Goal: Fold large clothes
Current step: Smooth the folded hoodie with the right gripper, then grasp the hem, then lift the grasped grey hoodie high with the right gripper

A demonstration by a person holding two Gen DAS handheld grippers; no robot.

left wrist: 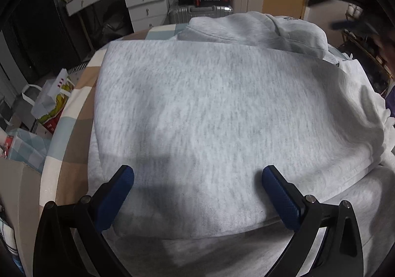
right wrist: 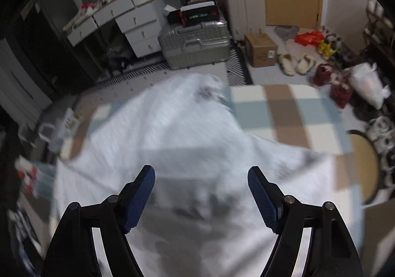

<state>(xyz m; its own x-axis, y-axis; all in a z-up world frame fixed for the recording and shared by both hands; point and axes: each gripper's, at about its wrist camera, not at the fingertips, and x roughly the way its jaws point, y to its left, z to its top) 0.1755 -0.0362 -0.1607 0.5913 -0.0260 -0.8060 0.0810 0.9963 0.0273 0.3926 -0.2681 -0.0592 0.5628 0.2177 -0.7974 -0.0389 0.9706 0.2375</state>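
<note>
Presently the grey sweatshirt (left wrist: 222,109) lies spread on a checked cover (right wrist: 284,109) over what appears to be a bed or low table; which of the two cannot be told. In the left wrist view a folded panel of the garment fills the frame directly ahead of and below the left tongs (left wrist: 197,193), its long axis running across the view from left to right, with the hood (left wrist: 266,27) bunched at the far edge. The left tongs stand wide apart with nothing between the pads, poised close above the near fold.

The right tongs (right wrist: 201,195) also stand wide and empty, over the cloth; that view is blurred, so garment detail is uncertain. No earlier picture is supplied.

Judgement: the left hand is the nearer to the near folded edge. The coming move likely turns on taking that edge and carrying it away towards the hood, across the long axis.
</note>
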